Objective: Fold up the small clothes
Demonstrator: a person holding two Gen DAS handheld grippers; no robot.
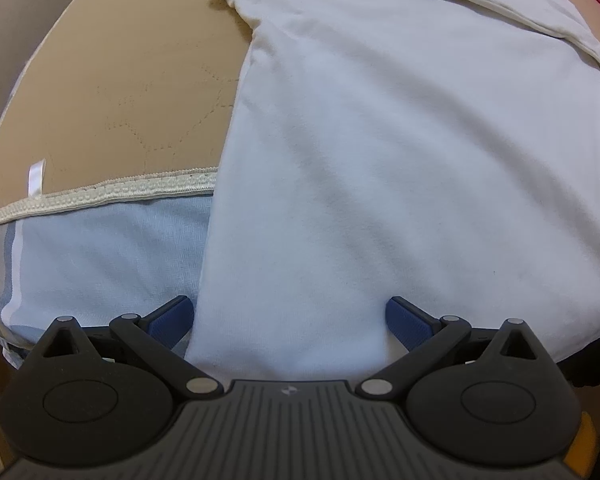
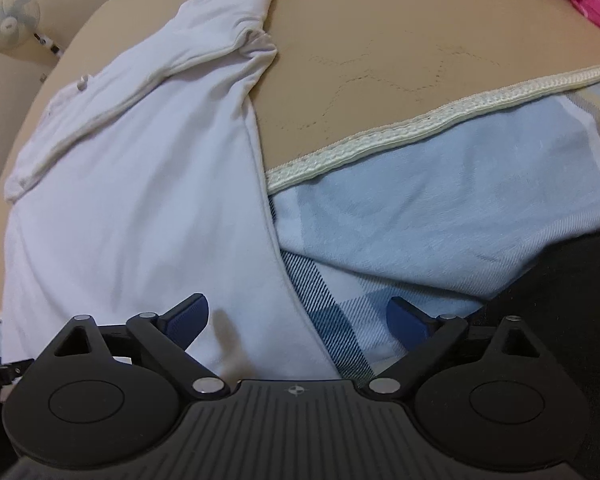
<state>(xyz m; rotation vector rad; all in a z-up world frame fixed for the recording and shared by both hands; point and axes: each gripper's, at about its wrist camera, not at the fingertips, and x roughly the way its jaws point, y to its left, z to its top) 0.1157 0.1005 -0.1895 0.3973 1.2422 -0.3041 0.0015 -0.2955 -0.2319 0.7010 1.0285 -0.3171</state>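
A white small garment (image 1: 400,160) lies flat on a tan mattress (image 1: 132,80), its near hem hanging over the bed's edge. In the left wrist view my left gripper (image 1: 288,320) is open, its blue fingers either side of the garment's near left corner. In the right wrist view the same garment (image 2: 140,184) lies at the left, a sleeve folded across its top. My right gripper (image 2: 296,320) is open, straddling the garment's near right edge and the blue checked sheet (image 2: 420,232).
A cream piped seam (image 2: 420,120) runs along the mattress edge above the light blue sheet (image 1: 100,252). A pink cloth (image 2: 596,0) lies at the far right. A wall fan (image 2: 10,20) shows at the far left.
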